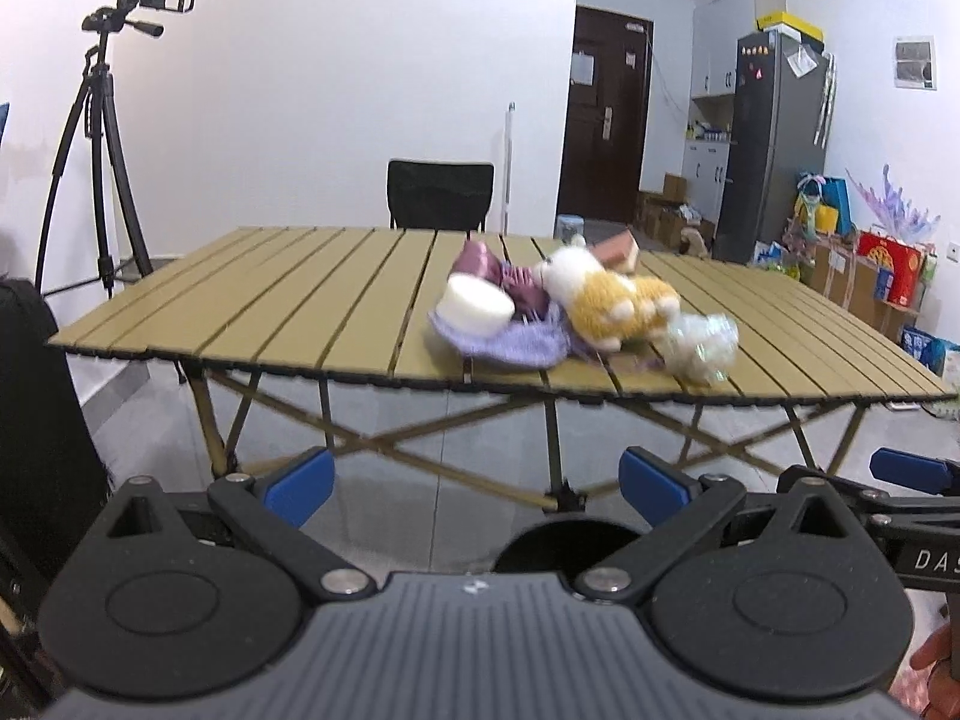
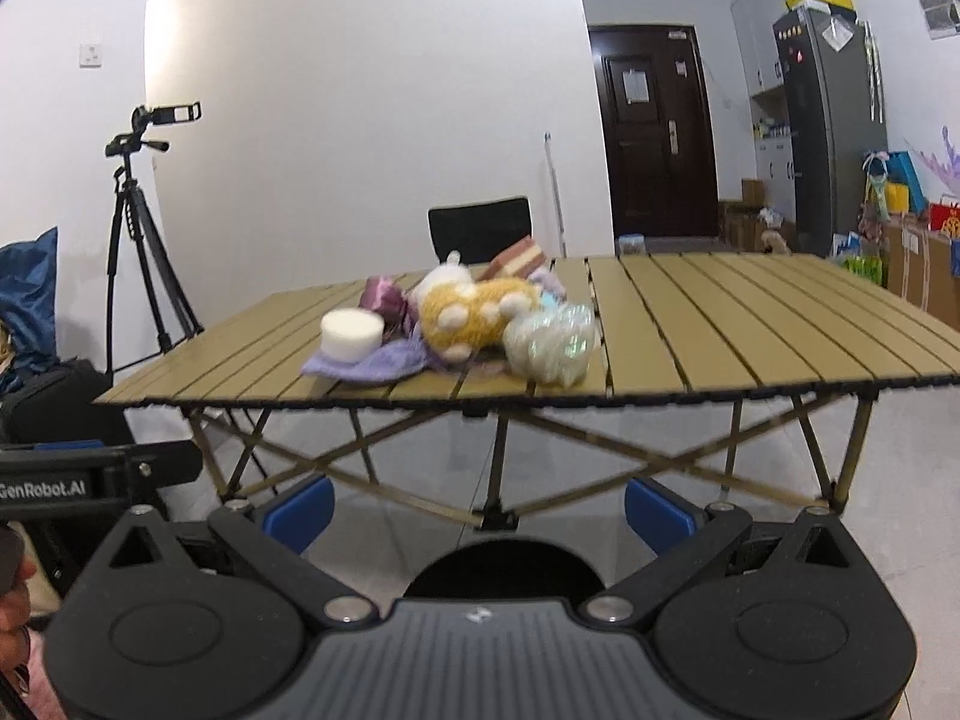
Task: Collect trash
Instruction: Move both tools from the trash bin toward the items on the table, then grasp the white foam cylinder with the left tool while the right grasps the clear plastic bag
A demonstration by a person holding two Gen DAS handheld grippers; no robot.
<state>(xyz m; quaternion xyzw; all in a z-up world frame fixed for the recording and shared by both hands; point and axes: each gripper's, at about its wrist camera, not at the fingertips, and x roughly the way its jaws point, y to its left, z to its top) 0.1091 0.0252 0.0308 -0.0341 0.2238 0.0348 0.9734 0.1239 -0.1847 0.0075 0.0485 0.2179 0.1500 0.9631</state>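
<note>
Each gripper (image 1: pixel 477 483) (image 2: pixel 478 507) is black with blue finger pads (image 1: pixel 300 483), silver screws and a ribbed grey body.

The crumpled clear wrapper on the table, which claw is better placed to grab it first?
Probably the right. The wrapper lies at the pile's right end, near the table front edge, and sits nearer centre ahead of the right claw than of the left claw. Both are open and empty.

We note: slatted table (image 2: pixel 720 324) olive-tan, dark seams. Plush toy (image 2: pixel 474 312) mustard yellow, white patches. Foam disc (image 2: pixel 351 333) white. Cloth (image 2: pixel 372 363) lilac. Crumpled wrapper (image 2: pixel 552 345) clear, iridescent. Gripper pads (image 1: pixel 300 483) blue, bodies black. Chair (image 1: pixel 441 195) black. Door (image 2: pixel 654 132) dark brown.
</note>
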